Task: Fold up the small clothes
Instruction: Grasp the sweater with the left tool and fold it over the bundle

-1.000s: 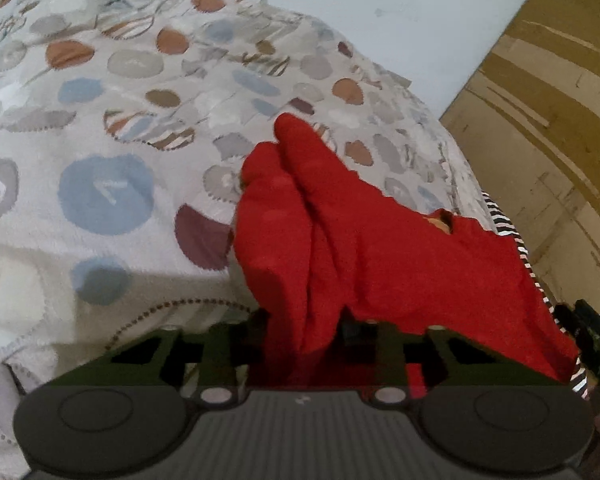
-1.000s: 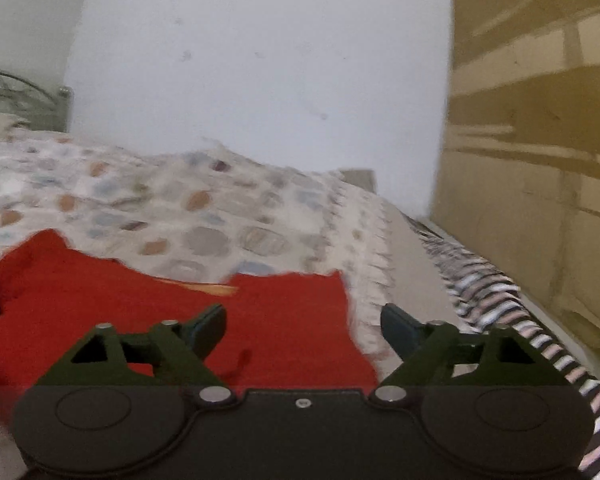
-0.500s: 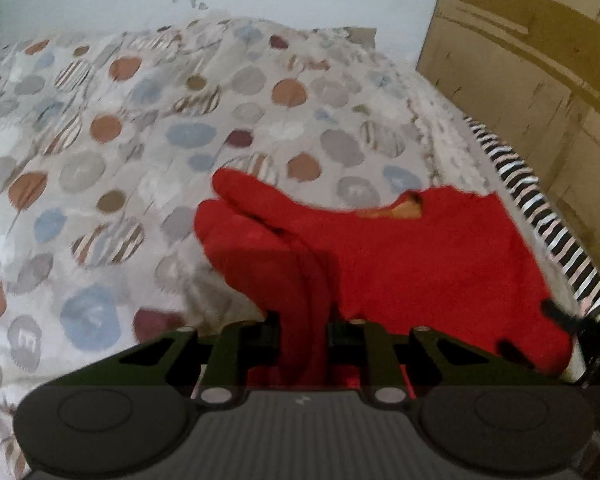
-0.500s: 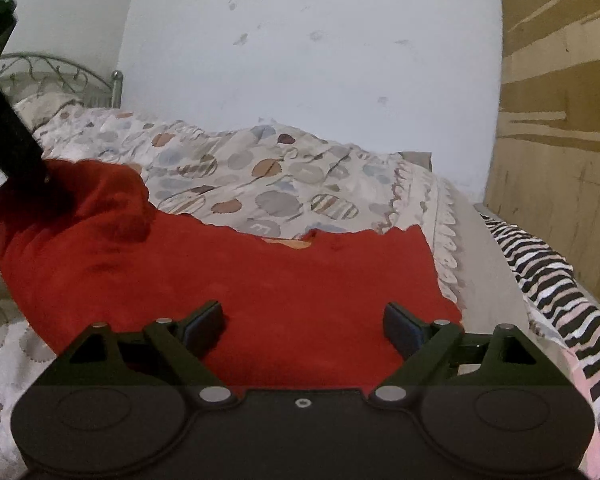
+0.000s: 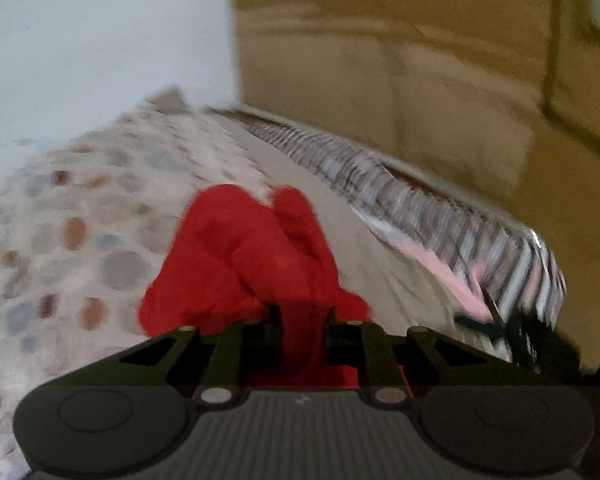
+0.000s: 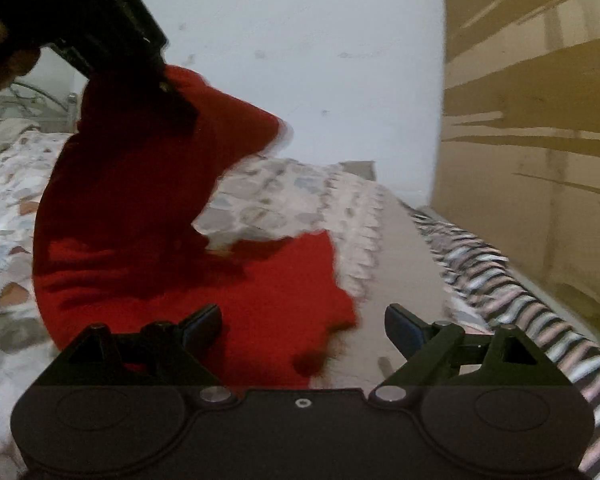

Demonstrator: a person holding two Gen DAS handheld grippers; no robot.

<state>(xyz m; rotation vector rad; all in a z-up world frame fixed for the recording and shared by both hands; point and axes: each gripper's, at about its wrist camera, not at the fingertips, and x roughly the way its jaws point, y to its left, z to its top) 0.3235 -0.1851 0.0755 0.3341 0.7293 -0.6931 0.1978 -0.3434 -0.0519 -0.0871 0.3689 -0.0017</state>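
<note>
A small red garment lies on the spotted bedspread. My left gripper is shut on one side of the red garment and holds it lifted off the bed. In the right wrist view the left gripper shows at the upper left with the cloth hanging from it, over the part still lying flat. My right gripper is open and empty, low over the garment's near right corner. Both views are blurred by motion.
A zebra-striped cloth runs along the bed's right edge next to a brown wooden wardrobe. A white wall is behind the bed. A metal bed frame shows at the far left.
My left gripper has lifted the held side of the garment higher and swung it to the right, over the flat part. My right gripper stays open near the garment's right corner.
</note>
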